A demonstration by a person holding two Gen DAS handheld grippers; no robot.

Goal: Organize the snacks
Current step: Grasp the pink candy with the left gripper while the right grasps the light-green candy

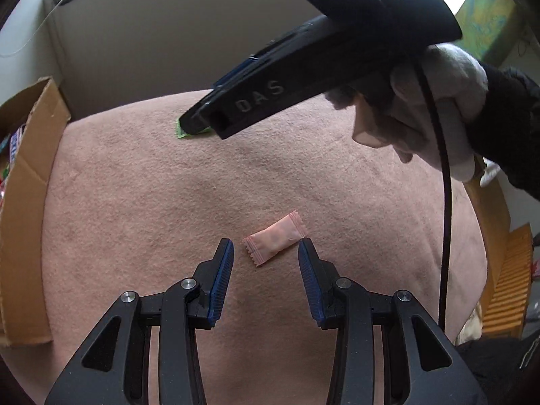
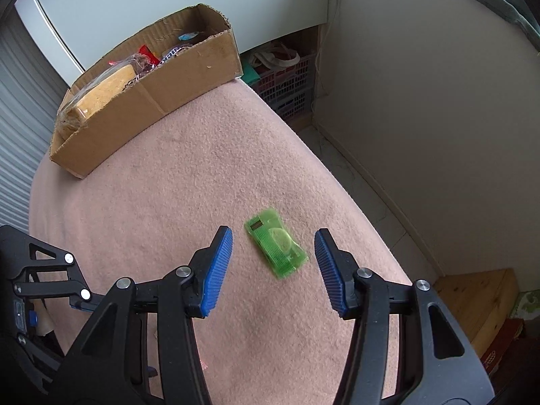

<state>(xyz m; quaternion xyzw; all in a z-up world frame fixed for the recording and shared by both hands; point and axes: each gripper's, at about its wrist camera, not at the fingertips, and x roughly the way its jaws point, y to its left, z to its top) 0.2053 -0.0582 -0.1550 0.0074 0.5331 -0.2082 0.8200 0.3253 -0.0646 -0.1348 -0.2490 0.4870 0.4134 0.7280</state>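
Both grippers are poised over a snack each on the pink blanket (image 2: 175, 182), so the step in hand looks like a double pick-up; the left gripper (image 1: 266, 263) stands parted and empty, its blue pads either side of the pink candy (image 1: 275, 238), which lies flat on the blanket well in from the edges and slanted across the gap; the right gripper (image 2: 273, 260) is likewise parted with nothing pressed between the pads, straddling the green packet (image 2: 275, 248), which lies near the blanket's far edge where it falls away toward the floor; to do this well, each wrist would best roll until the pads face the long sides of its wrapper, then sink until the tips dent the soft cloth, since both wrappers are thin and flat and may slip under a pad that closes too high; a slow close should keep the crinkly ends from skating sideways; the cardboard box (image 2: 158, 77), sitting along another edge of the blanket with snacks already inside, seems the likely destination; the green packet is smeared by motion, so its print cannot be read; in the left wrist view the right gripper's body covers all but a sliver of that packet, and a gloved hand (image 1: 438, 108) grips the handle; the box is cut off at the left wrist frame's border, and its contents are only partly visible over the wall.
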